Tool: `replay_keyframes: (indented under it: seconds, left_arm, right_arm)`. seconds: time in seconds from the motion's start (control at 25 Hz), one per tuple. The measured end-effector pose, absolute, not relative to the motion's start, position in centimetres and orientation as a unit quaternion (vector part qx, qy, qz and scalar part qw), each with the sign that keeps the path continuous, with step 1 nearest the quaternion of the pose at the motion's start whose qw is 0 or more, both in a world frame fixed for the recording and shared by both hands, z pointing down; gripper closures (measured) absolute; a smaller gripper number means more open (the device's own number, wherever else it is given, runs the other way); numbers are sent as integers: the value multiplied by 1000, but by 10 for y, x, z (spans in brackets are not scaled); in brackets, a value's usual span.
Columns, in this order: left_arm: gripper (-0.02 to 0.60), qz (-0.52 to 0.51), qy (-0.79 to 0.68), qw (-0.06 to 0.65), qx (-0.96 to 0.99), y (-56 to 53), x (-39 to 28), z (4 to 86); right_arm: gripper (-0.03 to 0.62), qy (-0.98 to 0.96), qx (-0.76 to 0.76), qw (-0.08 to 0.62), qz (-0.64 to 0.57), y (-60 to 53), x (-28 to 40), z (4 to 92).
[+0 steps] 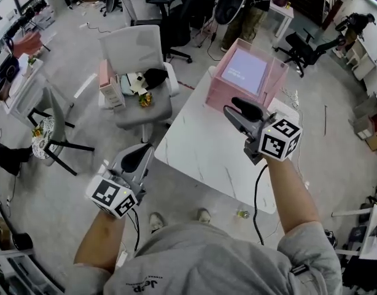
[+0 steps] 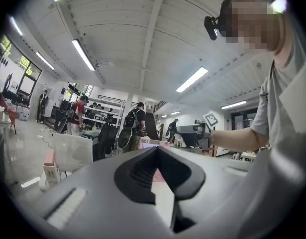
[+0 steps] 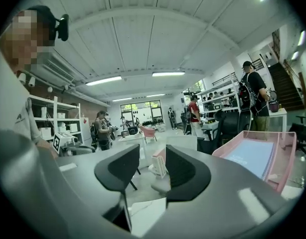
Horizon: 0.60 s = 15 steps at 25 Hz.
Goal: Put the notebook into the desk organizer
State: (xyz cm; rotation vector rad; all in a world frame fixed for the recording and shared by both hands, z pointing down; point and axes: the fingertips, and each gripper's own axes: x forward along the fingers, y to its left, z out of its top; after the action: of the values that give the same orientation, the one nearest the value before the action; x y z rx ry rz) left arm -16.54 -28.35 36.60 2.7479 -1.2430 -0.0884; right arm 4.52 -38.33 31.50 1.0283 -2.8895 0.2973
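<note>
Grey plastic left gripper (image 1: 143, 153), jaws clenched, empty; right gripper (image 1: 230, 107), jaws parted, empty. The flat lavender notebook (image 1: 244, 70) lies inside the translucent pink desk organizer (image 1: 218, 96) at the far corner of the white marbled desk (image 1: 201, 146).

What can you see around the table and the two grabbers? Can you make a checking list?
Surface: white table, only the organizer seen on it.
Job's things: notebook lies inside the pink desk organizer at the table's far end.
Clutter: boxes and small things piled on a white chair beside the table.
Grippers: left gripper shut, empty, off the table's edge; right gripper open, empty, above the table near the organizer.
Cables: black cable hangs from the right gripper.
Surroundings: busy room, a person standing beyond.
</note>
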Motion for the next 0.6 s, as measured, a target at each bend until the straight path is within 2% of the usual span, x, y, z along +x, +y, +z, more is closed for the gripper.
replay_keyframes:
  seconds: [0.48, 0.6]
  left_arm:
    - [525, -13, -428, 84, 900, -241, -177, 401]
    - [524, -10, -432, 100, 896, -229, -178, 416]
  right_arm:
    - [587, -945, 311, 34, 96, -282, 4, 386]
    - [591, -947, 300, 34, 114, -259, -3, 413]
